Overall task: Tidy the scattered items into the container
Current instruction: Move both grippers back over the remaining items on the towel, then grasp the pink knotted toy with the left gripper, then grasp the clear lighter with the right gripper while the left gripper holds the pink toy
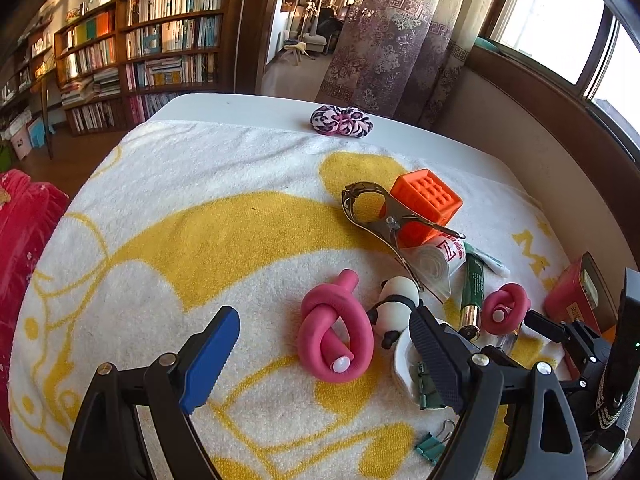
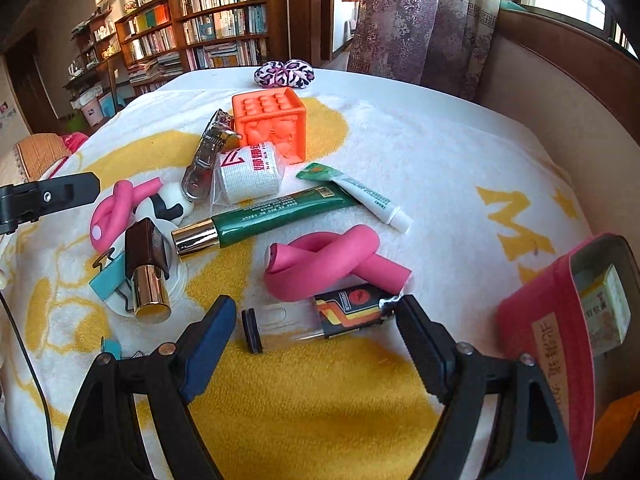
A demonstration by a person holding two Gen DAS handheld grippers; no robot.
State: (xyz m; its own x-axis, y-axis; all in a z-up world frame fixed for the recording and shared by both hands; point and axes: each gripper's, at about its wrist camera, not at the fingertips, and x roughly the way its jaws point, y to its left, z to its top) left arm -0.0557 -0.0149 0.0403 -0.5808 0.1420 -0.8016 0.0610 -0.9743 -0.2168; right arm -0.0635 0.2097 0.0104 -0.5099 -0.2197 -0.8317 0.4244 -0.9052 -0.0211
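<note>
Two pink foam knots [image 2: 340, 262] [image 2: 116, 210], one orange cube [image 2: 270, 124] (towel-top), two tubes [image 2: 272, 216] [image 2: 368, 198]

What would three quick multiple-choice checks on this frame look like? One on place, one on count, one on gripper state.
1. Where is the patterned scrunchie?
A. at the far edge of the table, beyond the orange block
B. inside the red container
C. between the right gripper's fingers

2. How many knotted pink foam rollers are on the towel?
A. one
B. two
C. four

3. What is the right gripper doing?
A. shut on the green tube
B. open, with the clear lighter lying between its fingers
C. shut on a binder clip

Answers:
1 A, it sits on the bare white table past the towel's far edge.
2 B, one roller is near the lighter, another by the panda figure.
3 B, the fingers stand wide apart on either side of the lighter.
</note>
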